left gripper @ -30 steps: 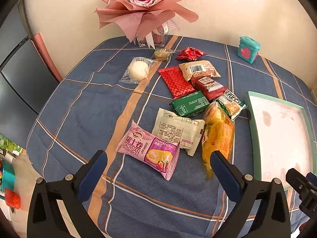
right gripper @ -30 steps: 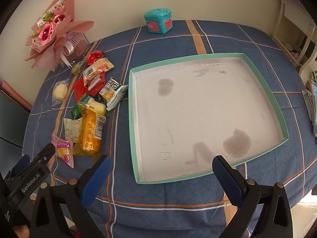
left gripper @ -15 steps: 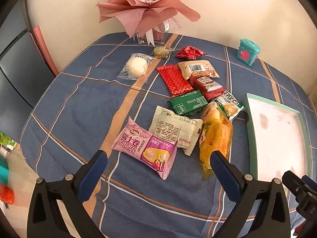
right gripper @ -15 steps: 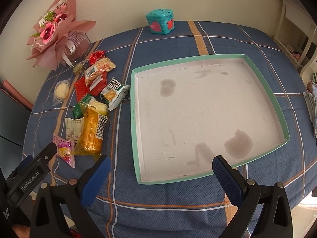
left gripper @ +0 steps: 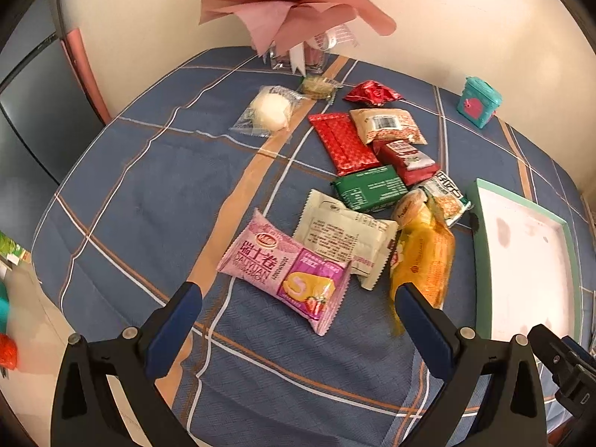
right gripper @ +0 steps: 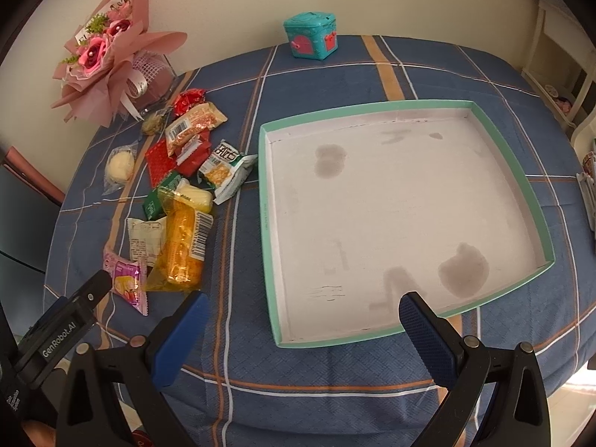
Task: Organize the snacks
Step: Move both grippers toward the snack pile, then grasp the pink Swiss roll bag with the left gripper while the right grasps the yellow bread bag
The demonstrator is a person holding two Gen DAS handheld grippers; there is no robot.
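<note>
My left tool (left gripper: 298,298) hangs wide apart over the table (left gripper: 156,193), gripping nothing, with the pink packet (left gripper: 287,270) lying flat between its fingers and just beyond them. My right tool (right gripper: 303,309) is spread just as wide and empty, poised at the near edge of the tray (right gripper: 266,208), whose pale stained floor holds no snacks. All the snacks lie on the table left of the tray: the orange packet (right gripper: 182,246) is near the tray's left wall, the white packet (left gripper: 342,236) sits between the pink and orange ones, partly overlapping both, and the green packet (left gripper: 368,188) lies farther back. Beyond that are a flat red packet (left gripper: 342,143), a tan packet (left gripper: 387,124) and a clear bag with a pale bun (left gripper: 268,111). A green-and-white packet (right gripper: 225,169) comes closest to the tray's far-left corner. A pink bouquet (right gripper: 108,63) stands far left of the tray, and a small teal box (right gripper: 311,41) sits behind it.
</note>
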